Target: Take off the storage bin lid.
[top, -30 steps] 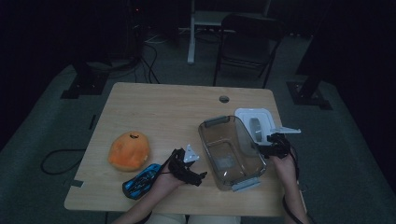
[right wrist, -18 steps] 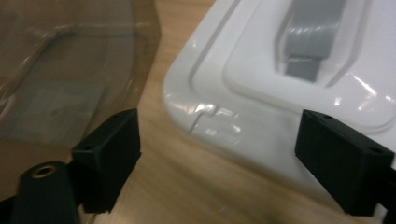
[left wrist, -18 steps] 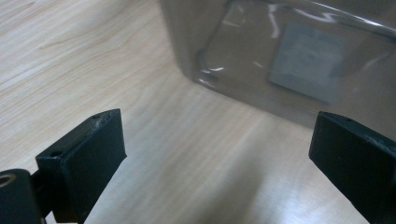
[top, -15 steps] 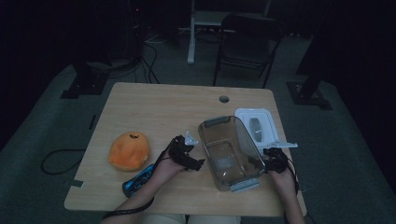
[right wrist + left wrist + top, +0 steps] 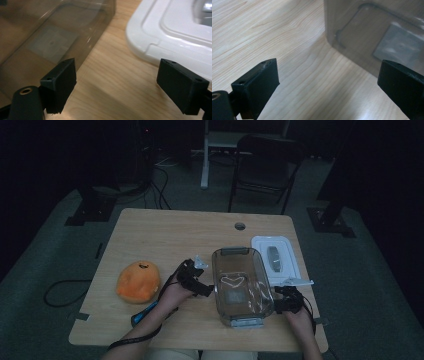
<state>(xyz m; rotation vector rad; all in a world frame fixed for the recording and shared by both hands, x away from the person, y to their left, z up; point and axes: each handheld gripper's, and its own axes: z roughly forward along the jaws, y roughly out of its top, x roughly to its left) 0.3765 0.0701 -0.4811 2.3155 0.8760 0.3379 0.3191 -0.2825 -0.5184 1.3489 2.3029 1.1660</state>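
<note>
Clear bin [image 5: 242,285] sits between the left hand-held gripper [image 5: 200,287] and right hand-held gripper [image 5: 281,301], both released.

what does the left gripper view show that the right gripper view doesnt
Left gripper view: the left claw, jaws wide apart over bare table, with a lower corner of the clear bin just ahead, untouched.

Right gripper view: the right claw, also open, and the white lid lying flat on the wood beside the bin.

Both: the clear bin, its square base label visible through the wall, the light wooden table, and a pair of black jaws holding nothing.
</note>
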